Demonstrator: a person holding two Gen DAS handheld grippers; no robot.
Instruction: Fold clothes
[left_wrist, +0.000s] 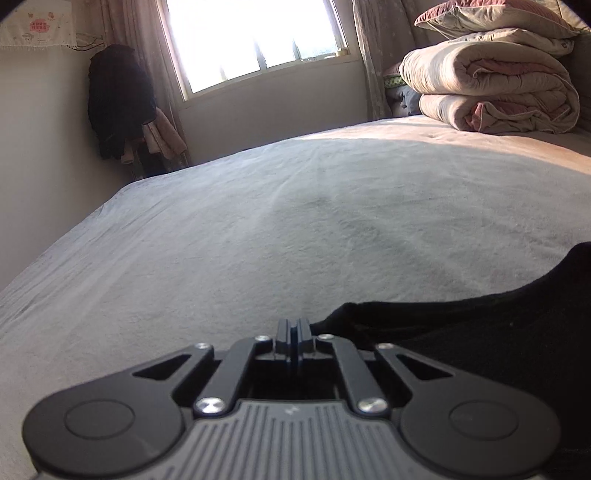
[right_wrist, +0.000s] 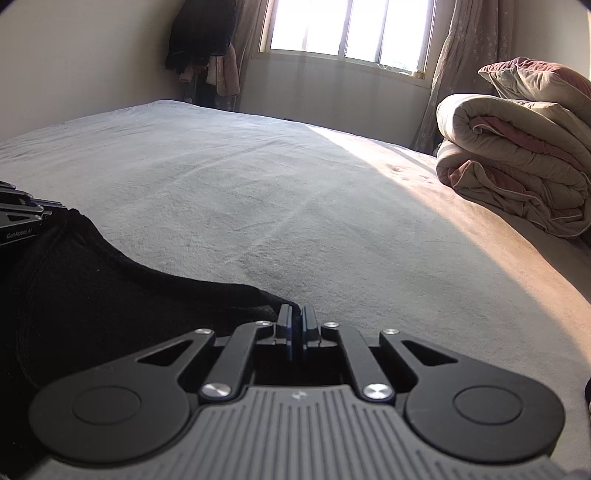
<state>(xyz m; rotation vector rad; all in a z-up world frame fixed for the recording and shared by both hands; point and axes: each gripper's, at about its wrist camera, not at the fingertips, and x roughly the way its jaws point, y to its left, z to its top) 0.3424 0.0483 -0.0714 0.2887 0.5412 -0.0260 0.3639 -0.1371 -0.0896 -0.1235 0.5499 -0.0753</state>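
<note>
Item, far left: dark clothes (left_wrist: 118, 99) hung in the corner by the window (left_wrist: 255, 40). Item: my left claw (left_wrist: 294, 325), fingers drawn together, apparently pinching the edge of the black garment (left_wrist: 480, 332), though the bite itself was hidden. Item: the garment, slack between my two claws, low over the grey bed (left_wrist: 258, 229). Item: my right claw (right_wrist: 295, 314), likewise narrowed on the garment's opposite corner. Item, far right: folded quilts (right_wrist: 517, 158) stacked on the bed. Risk, as I judged it: thin fabric held at the fingertips could slip out if I pulled the claws apart, spoiling the fold.
</note>
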